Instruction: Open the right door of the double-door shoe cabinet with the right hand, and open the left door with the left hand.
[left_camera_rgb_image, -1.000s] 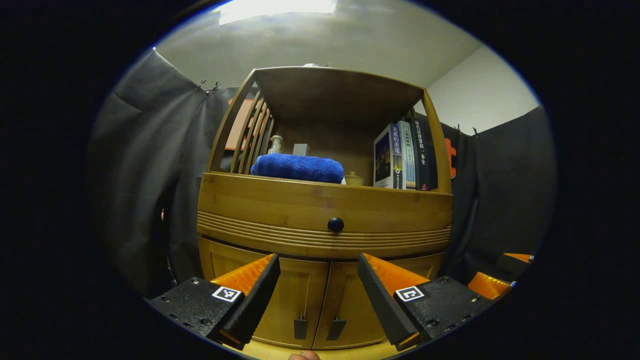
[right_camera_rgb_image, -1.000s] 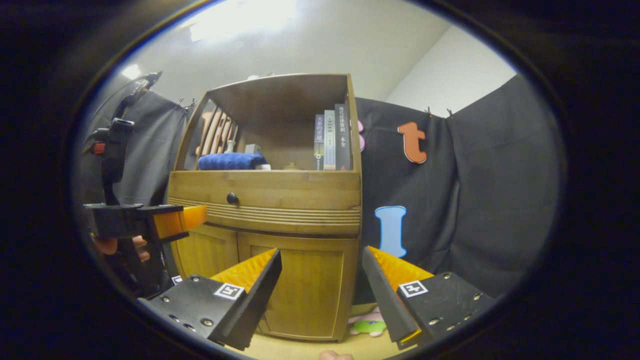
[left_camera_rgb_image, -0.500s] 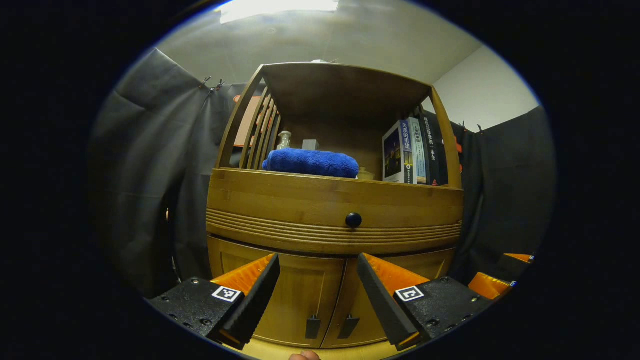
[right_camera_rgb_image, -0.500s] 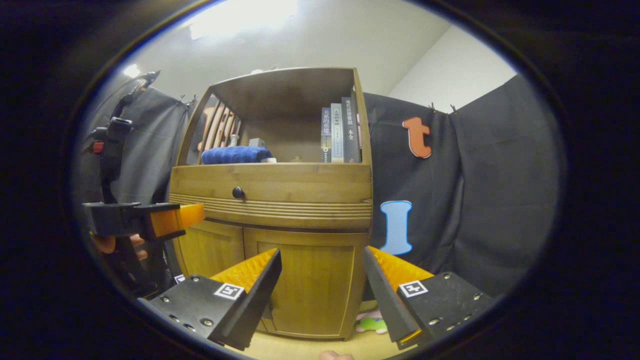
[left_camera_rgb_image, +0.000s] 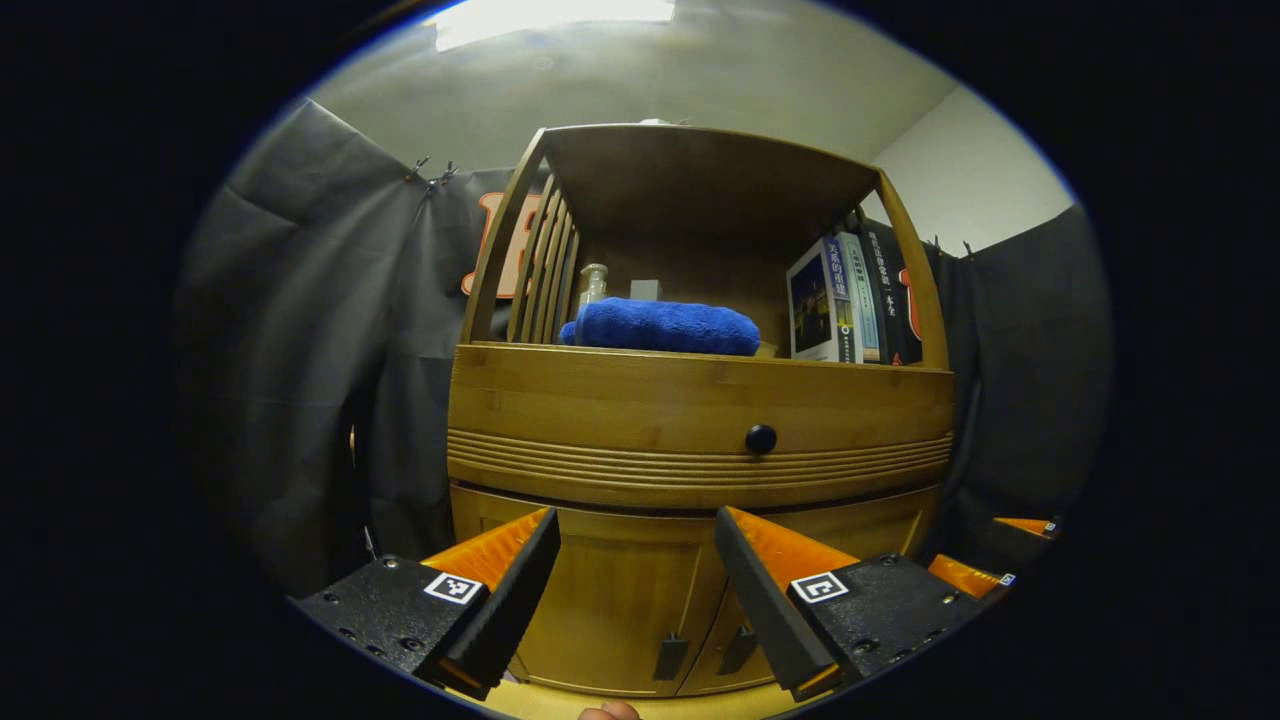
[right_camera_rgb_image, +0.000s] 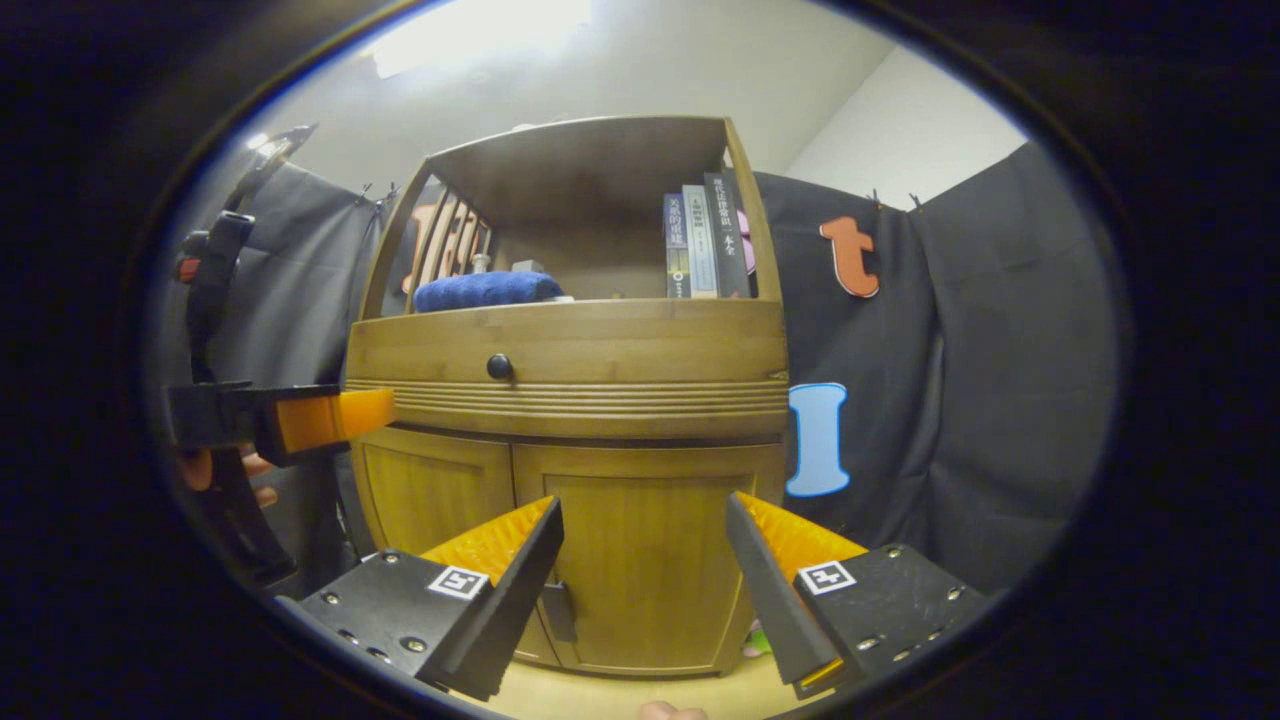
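My left claw (left_camera_rgb_image: 637, 590) and right claw (right_camera_rgb_image: 645, 585) both stand apart, gripping nothing. Shoe cabinet (right_camera_rgb_image: 570, 350) ahead, both doors closed; my fingers partly hide the door handles (left_camera_rgb_image: 670, 655).

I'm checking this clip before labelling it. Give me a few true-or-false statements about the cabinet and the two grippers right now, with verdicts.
1. Both cabinet doors are shut. True: the left door and right door lie flush.
2. The right gripper is clamped on a door handle. False: its fingers are spread, gripping nothing.
3. A blue towel lies on the open shelf. True.
4. The books lie flat on the towel. False: they stand upright at the shelf's right end.
5. The left gripper is open. True.
6. The drawer is pulled out. False: it sits closed, its knob untouched.
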